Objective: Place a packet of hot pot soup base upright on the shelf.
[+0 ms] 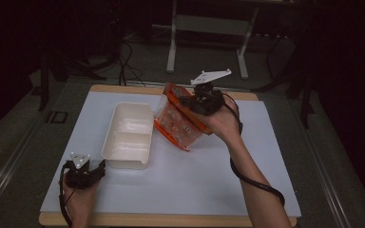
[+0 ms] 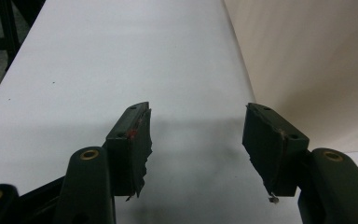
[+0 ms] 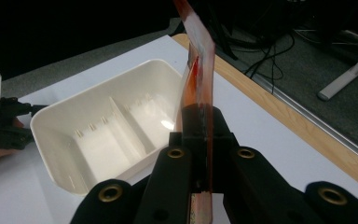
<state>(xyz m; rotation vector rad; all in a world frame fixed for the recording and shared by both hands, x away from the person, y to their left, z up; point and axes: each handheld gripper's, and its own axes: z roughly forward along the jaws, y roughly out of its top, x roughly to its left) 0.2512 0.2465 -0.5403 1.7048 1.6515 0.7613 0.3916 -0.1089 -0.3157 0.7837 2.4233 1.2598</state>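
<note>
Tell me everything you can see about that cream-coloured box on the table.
The cream box is an open, lidless rectangular tub, seemingly smooth plastic, with rounded corners and a flared rim. A low wall inside splits it into two compartments, both empty, with small ribs along the inner side. It sits upright and flat on the white table top. The left tool, open, rests close to its near corner; whether they touch is unclear. The orange-edged clear lid, pinched in the right tool, hangs tilted beside it.

Wood table (image 1: 123, 88) w/ white mat (image 1: 180, 180), cream bin (image 1: 128, 135)
</note>
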